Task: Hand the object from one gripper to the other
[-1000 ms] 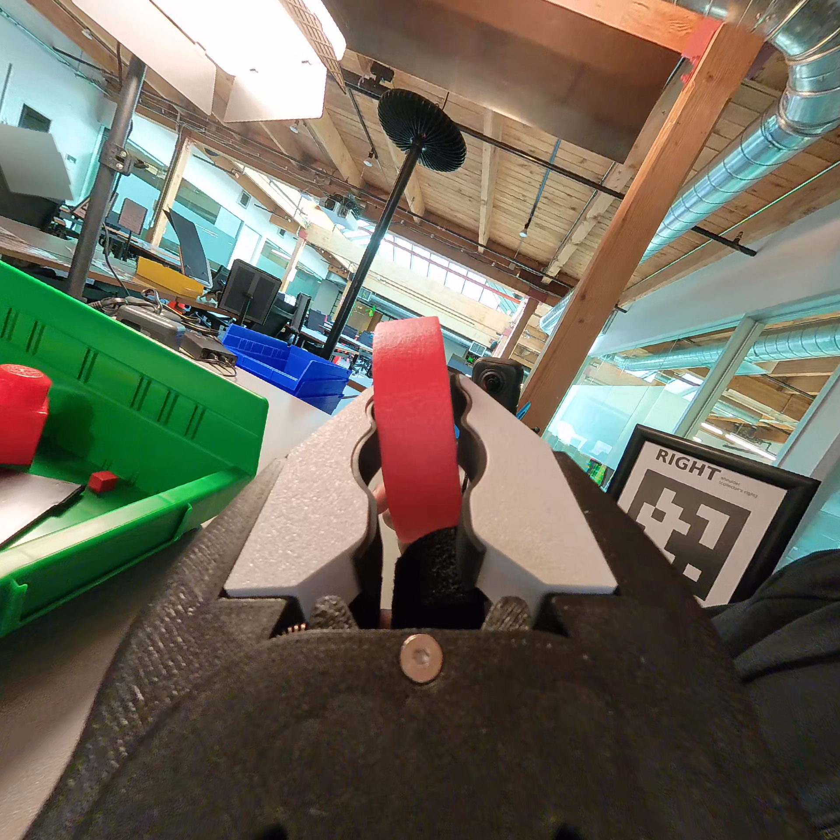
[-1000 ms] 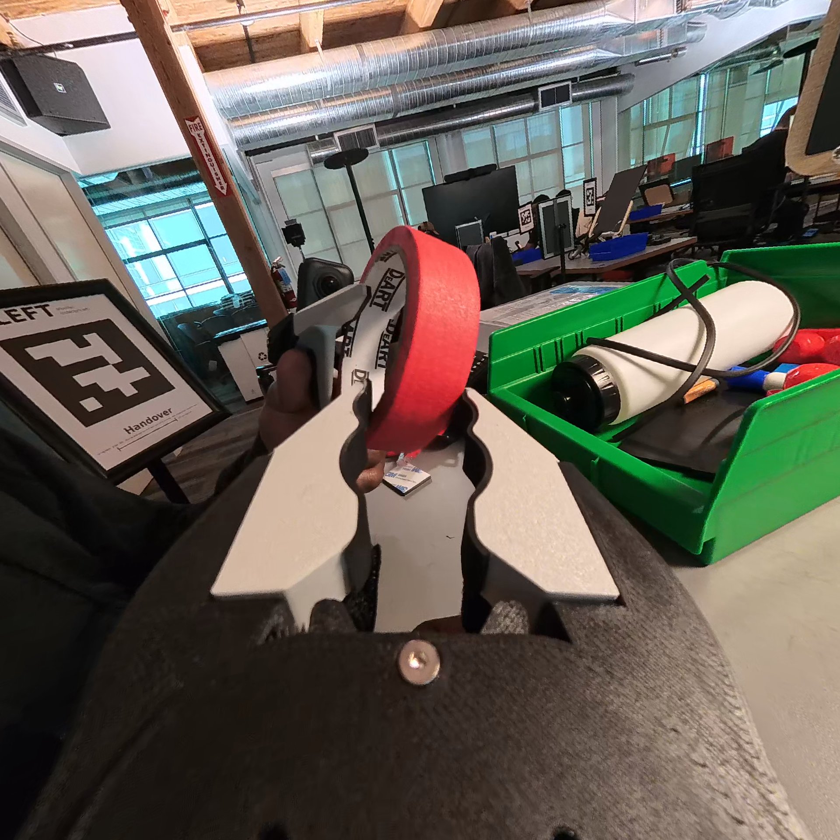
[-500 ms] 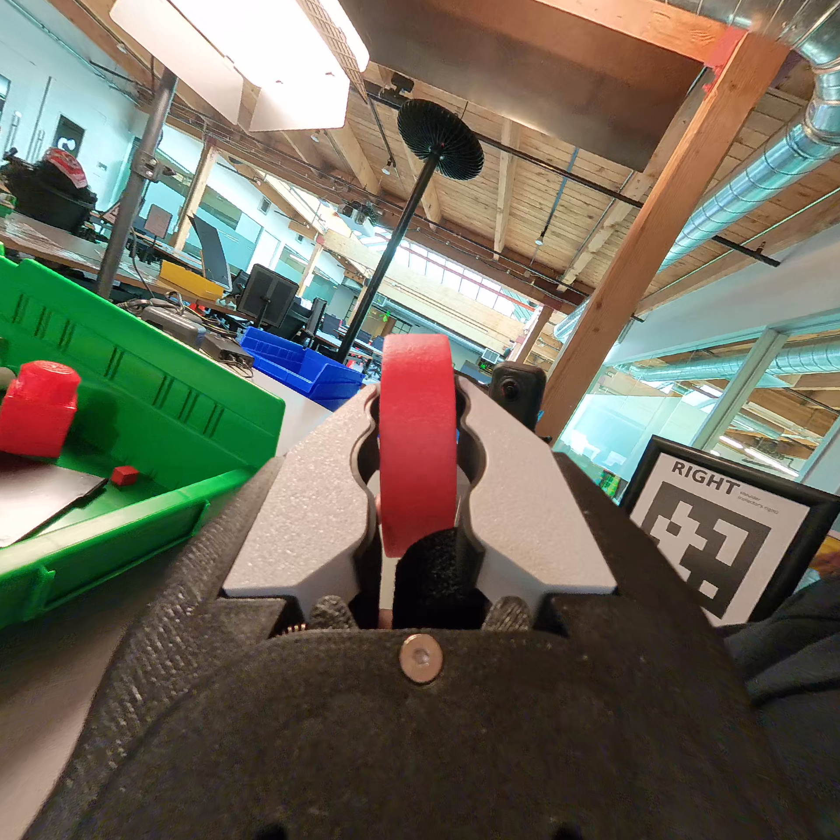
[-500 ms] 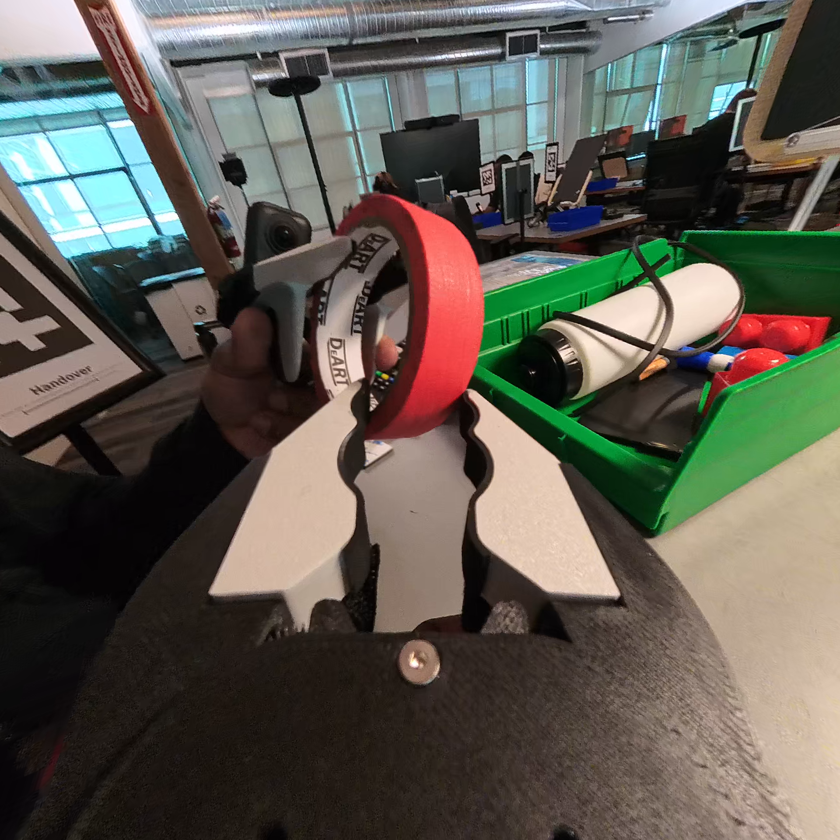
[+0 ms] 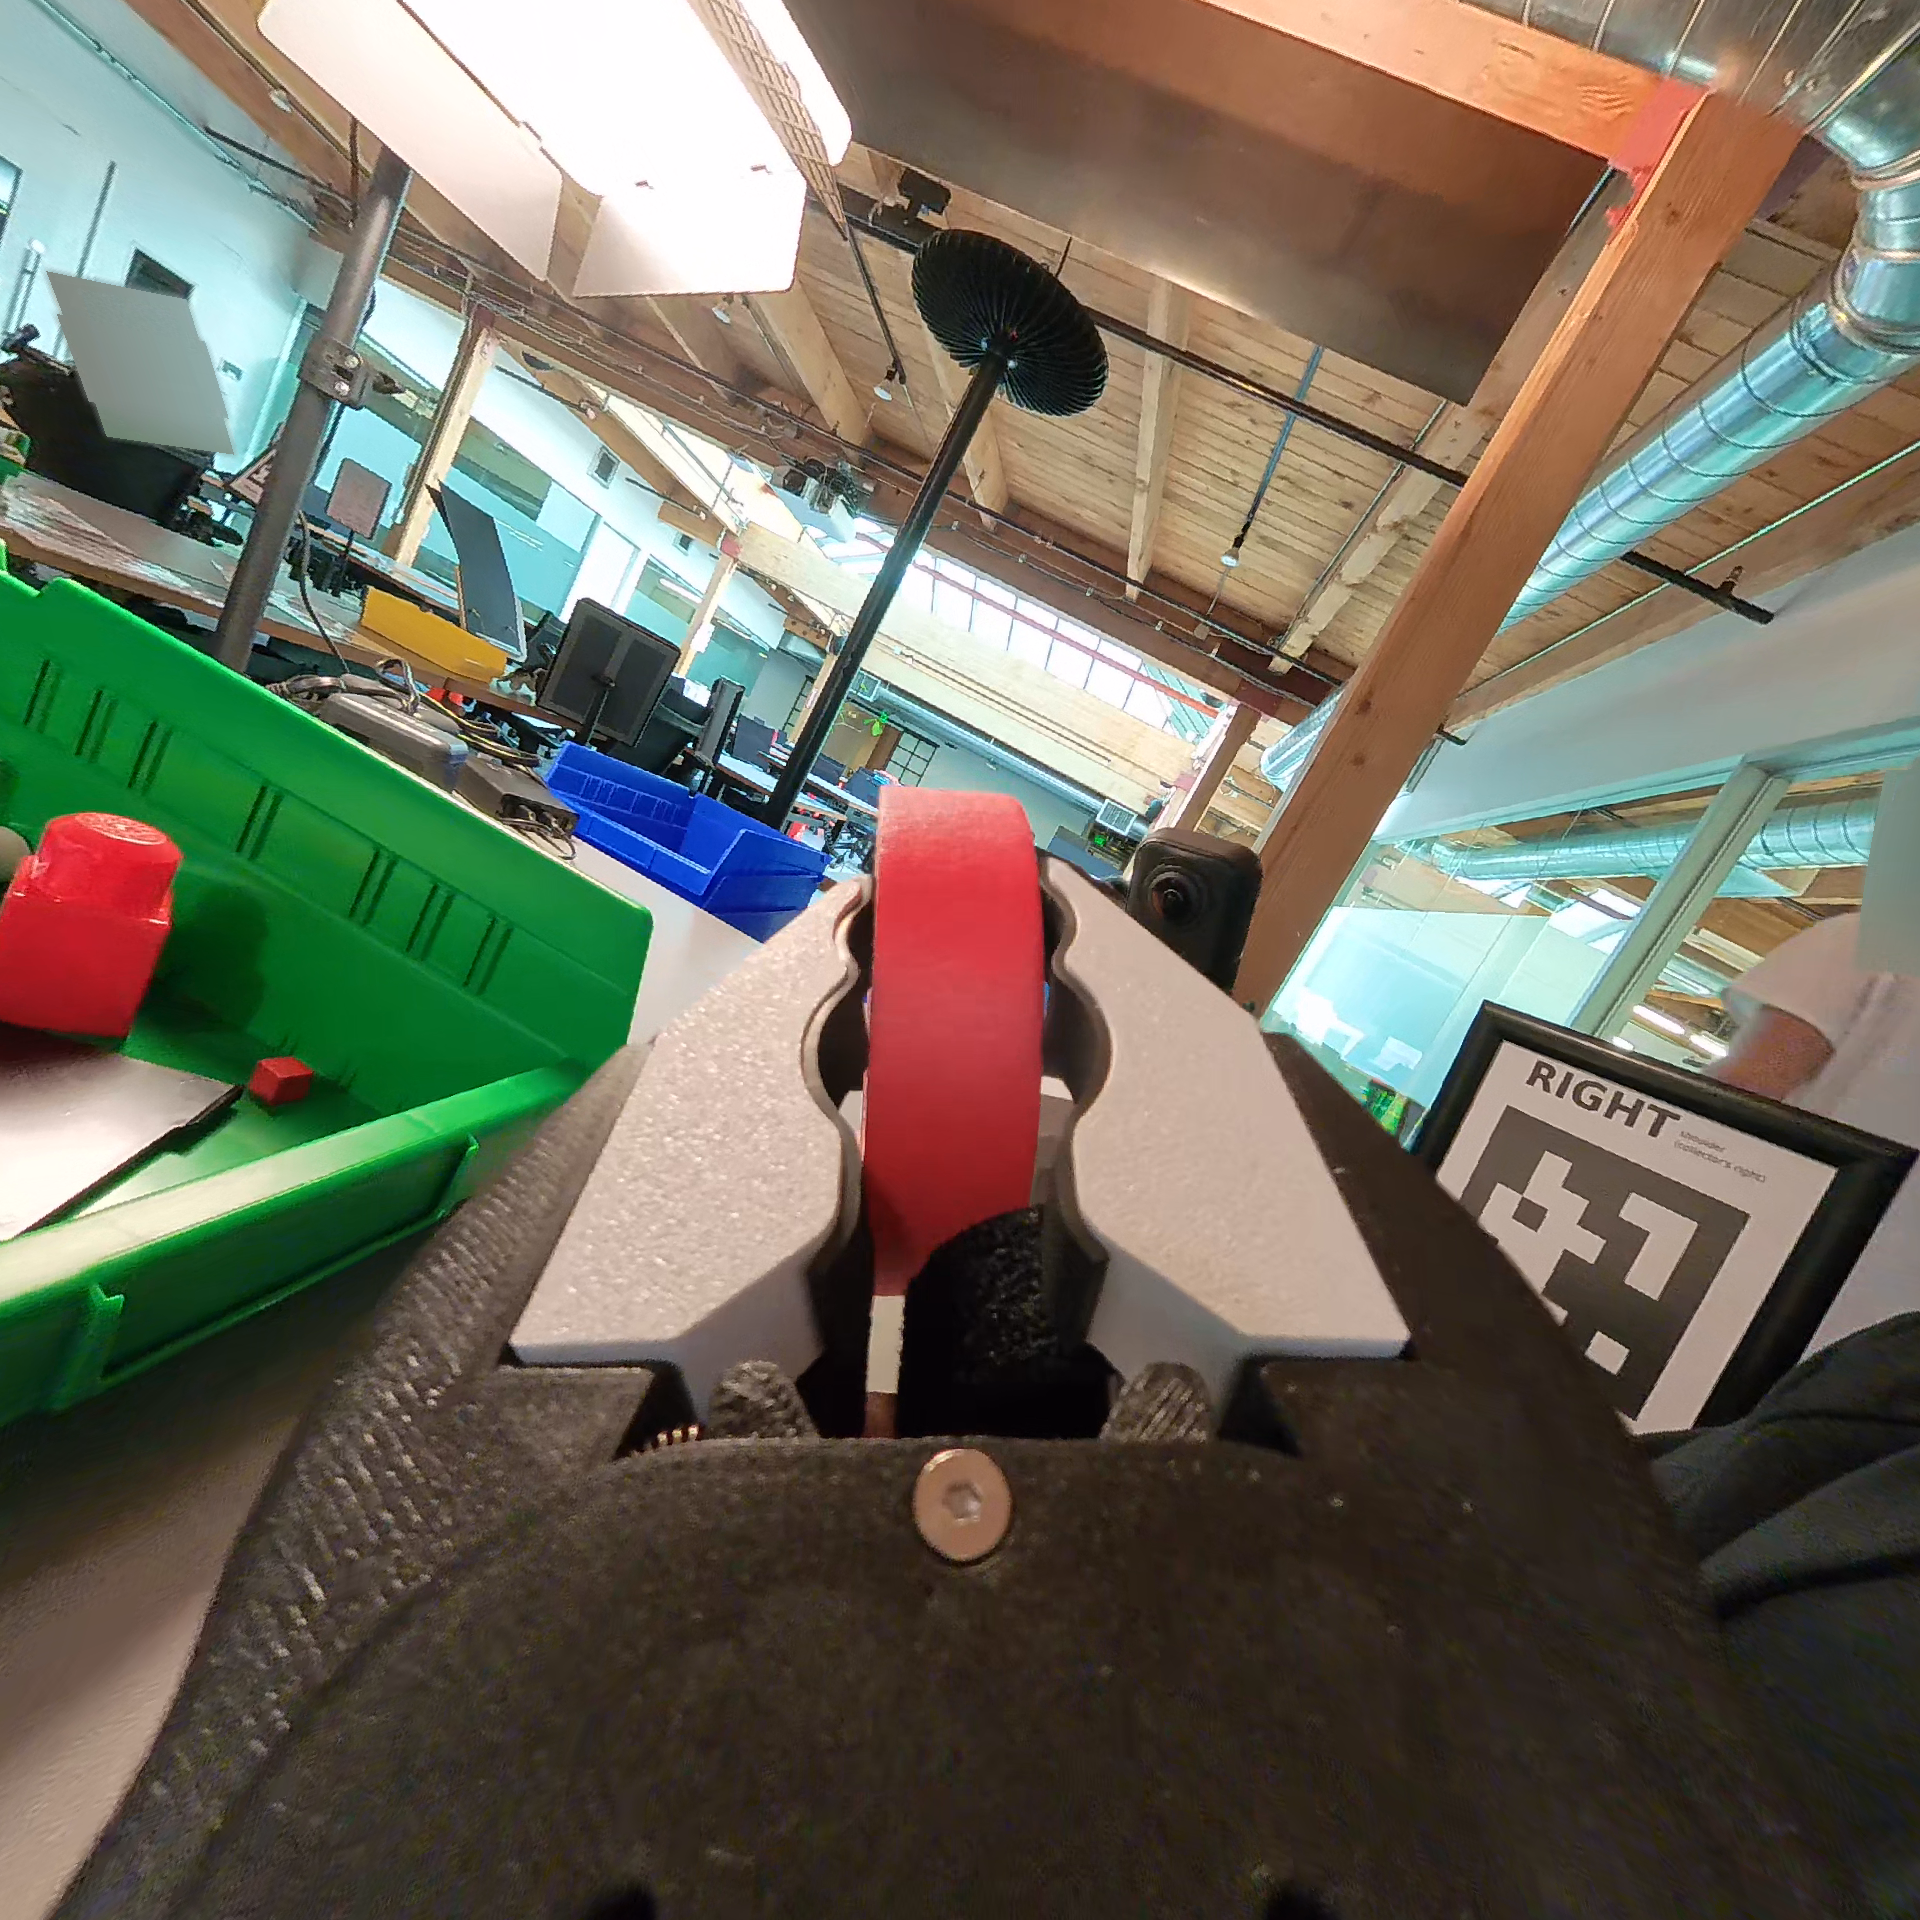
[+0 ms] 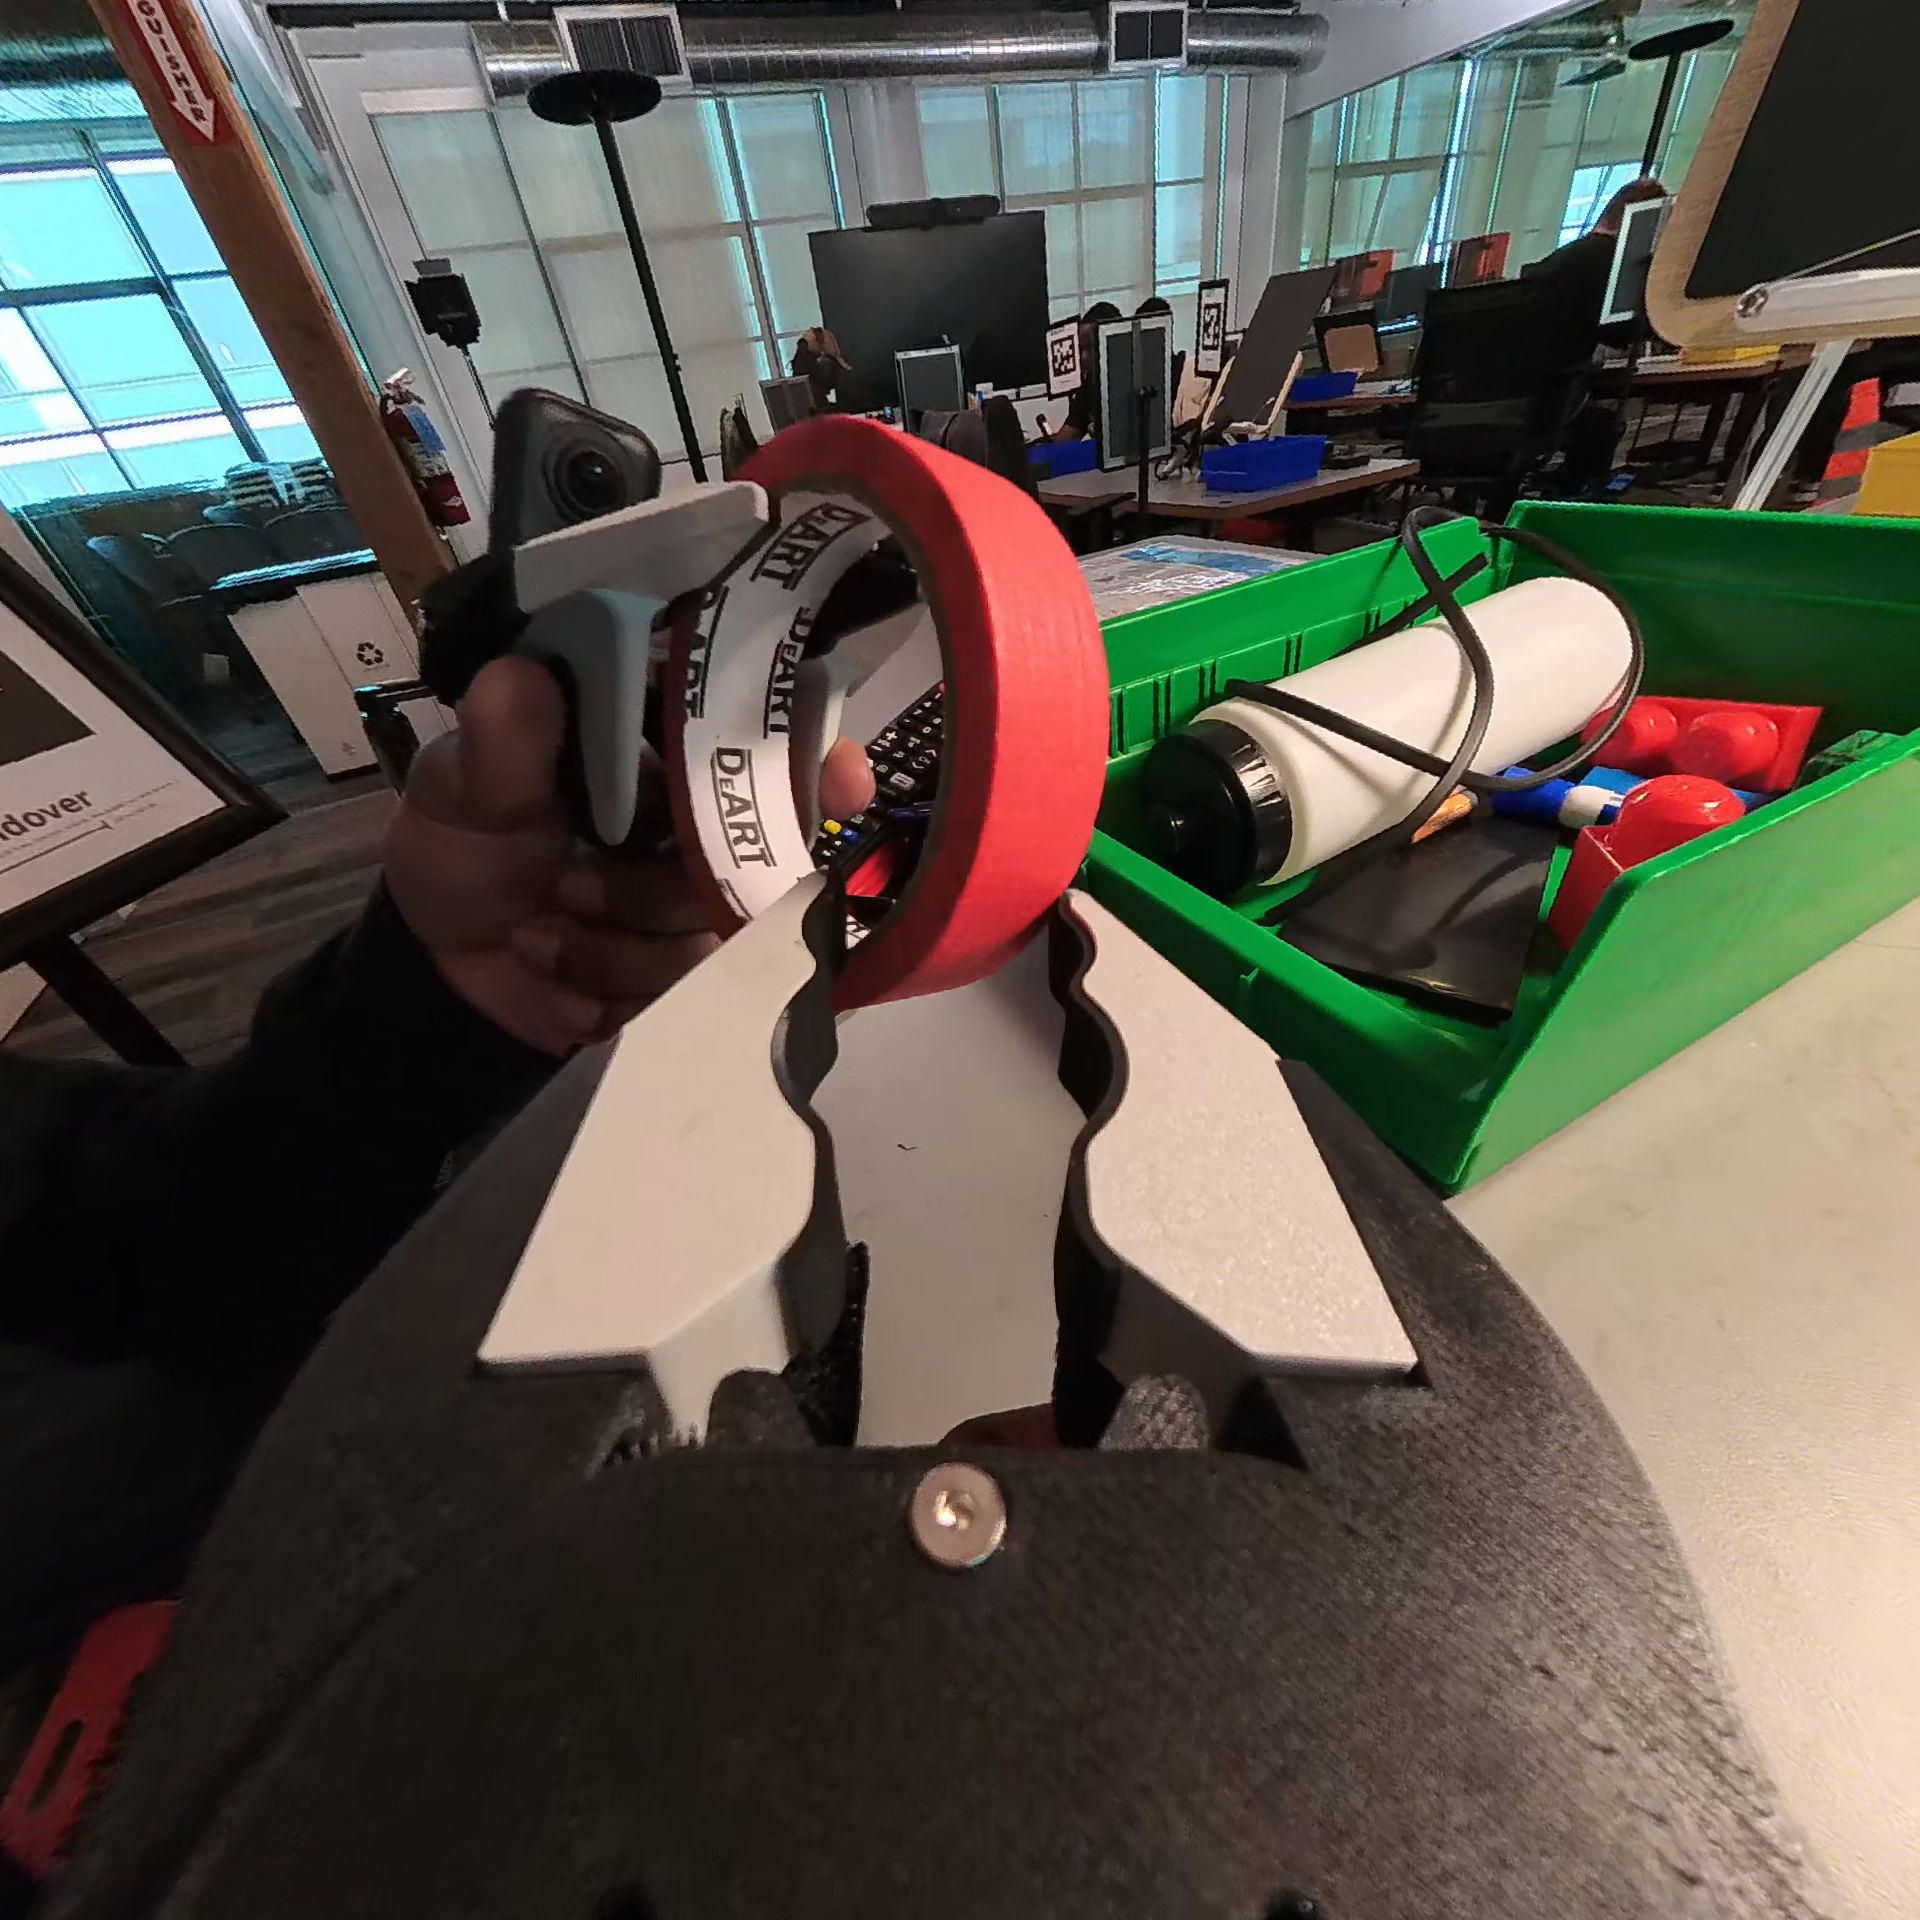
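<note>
Two grippers engaged: red tape roll (image 6: 977, 727) clamped by left gripper (image 5: 956, 997), light, rigid; lower rim, frame centre, offered to spread right gripper (image 6: 940, 935).

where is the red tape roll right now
The red tape roll is held off the table, clamped in the left claw; its lower edge sits between the open right claw tips, left of the green bin.

Black lettering round the white inner core of the tape roll (image 6: 743, 764) just ahead of the right gripper (image 6: 940, 940), printed framed sign (image 5: 1621, 1210) with block pattern right of the left gripper (image 5: 956, 914), lettered red strip on the post (image 6: 182, 78) far left
</note>
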The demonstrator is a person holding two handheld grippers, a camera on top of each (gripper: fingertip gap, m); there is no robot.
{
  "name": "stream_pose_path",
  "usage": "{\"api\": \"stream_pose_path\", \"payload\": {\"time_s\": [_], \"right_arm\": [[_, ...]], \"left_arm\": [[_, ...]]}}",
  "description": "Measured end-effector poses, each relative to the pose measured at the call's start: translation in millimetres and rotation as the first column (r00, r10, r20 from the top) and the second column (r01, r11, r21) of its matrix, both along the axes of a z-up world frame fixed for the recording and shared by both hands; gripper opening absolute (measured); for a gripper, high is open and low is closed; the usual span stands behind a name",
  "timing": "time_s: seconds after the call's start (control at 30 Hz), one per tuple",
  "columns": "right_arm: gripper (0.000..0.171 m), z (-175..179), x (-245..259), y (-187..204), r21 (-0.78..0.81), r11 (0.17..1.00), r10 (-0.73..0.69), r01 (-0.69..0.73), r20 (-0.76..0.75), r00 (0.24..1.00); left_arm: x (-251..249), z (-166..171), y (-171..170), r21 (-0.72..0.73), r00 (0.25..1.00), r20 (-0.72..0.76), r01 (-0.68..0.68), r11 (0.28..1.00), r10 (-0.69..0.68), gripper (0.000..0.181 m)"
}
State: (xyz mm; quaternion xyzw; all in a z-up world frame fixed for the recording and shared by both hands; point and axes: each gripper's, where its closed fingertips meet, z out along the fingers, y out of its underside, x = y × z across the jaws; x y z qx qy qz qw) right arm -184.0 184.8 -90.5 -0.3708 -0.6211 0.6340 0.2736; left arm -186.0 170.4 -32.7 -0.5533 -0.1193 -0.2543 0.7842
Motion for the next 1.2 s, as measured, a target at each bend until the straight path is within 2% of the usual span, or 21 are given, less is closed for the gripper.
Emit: {"api": "stream_pose_path", "payload": {"time_s": [0.23, 0.33, 0.47, 0.63, 0.77, 0.93, 1.2], "right_arm": [[0.036, -0.6, -1.6, 4.6, 0.007, 1.000, -0.026, 0.026, 0.002, 1.000], [0.031, -4.1, -4.3, 8.7, 0.012, 0.999, -0.052, 0.052, 0.021, 0.998], [0.023, -11.9, -11.1, 16.9, 0.072, 0.990, -0.126, 0.123, 0.043, 0.991], [0.021, -16.0, -15.5, 20.4, 0.088, 0.984, -0.162, 0.156, 0.066, 0.985], [0.020, -19.4, -19.5, 23.0, 0.132, 0.971, -0.211, 0.201, 0.066, 0.975], [0.022, -21.1, -23.6, 23.9, 0.201, 0.947, -0.261, 0.250, 0.031, 0.965], [0.024, -19.8, -23.4, 24.8, 0.192, 0.948, -0.263, 0.253, 0.027, 0.964]], "left_arm": [[3.6, -0.9, 1.9, -0.005, 1.000, 0.006, 0.021, 1.000, -0.021, 0.031], [9.2, -12.5, 10.4, -0.086, 0.999, -0.040, 0.016, 0.996, -0.019, 0.032], [8.3, -38.8, 23.8, -0.255, 0.978, -0.200, -0.107, 0.961, 0.056, 0.034], [-0.9, -51.1, 27.0, -0.325, 0.943, -0.307, -0.230, 0.917, 0.128, 0.030], [-2.0, -55.1, 27.4, -0.351, 0.939, -0.319, -0.241, 0.905, 0.126, 0.030], [-8.7, -57.5, 26.7, -0.359, 0.909, -0.380, -0.316, 0.878, 0.172, 0.030], [-8.7, -58.2, 27.2, -0.359, 0.903, -0.391, -0.326, 0.874, 0.177, 0.030]]}}
